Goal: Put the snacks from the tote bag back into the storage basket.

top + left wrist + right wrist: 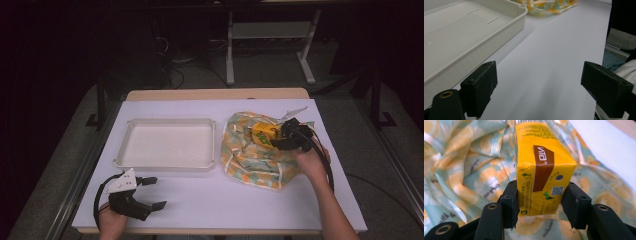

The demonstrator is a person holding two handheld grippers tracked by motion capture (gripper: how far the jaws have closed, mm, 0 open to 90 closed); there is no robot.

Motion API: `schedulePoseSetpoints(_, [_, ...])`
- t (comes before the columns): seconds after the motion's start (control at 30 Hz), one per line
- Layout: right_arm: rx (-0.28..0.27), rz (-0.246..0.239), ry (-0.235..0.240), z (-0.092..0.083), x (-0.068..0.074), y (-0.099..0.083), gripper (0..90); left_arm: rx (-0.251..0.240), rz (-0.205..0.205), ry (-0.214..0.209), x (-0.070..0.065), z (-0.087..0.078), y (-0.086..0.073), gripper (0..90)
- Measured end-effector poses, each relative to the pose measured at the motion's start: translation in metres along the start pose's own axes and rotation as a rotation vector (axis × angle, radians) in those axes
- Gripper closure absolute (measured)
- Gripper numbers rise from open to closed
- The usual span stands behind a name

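The right gripper [540,197] clamps a yellow rectangular drink carton [541,167] above the crumpled lemon-print cloth [250,155]. The left gripper [157,192], jaws spread, rests on the white worktop [225,200] near the shallow white plastic tray [167,142].

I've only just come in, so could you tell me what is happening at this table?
A person works with two grippers. The right hand-held gripper is shut on a yellow drink carton above a crumpled lemon-print cloth bag. The left hand-held gripper rests open near the table's front edge, holding nothing. The white tray beside the bag is empty.
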State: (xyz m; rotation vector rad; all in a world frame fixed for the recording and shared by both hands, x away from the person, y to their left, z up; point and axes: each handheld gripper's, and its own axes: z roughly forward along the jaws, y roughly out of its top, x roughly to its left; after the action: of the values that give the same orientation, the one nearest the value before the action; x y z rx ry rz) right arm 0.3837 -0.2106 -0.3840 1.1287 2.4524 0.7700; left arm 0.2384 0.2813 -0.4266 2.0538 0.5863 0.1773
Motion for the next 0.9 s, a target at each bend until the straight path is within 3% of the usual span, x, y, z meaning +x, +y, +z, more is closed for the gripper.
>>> schedulePoseSetpoints(0.3, [-0.005,-0.055,-0.047,-0.015,0.005,0.03,50.8,-0.004,0.002,-0.005,-0.001,0.0,0.0,13.2])
schedulePoseSetpoints(0.9, [0.009,-0.075,-0.047,0.01,0.009,0.068,48.9,0.001,0.001,-0.01,-0.001,0.0,0.0,13.2])
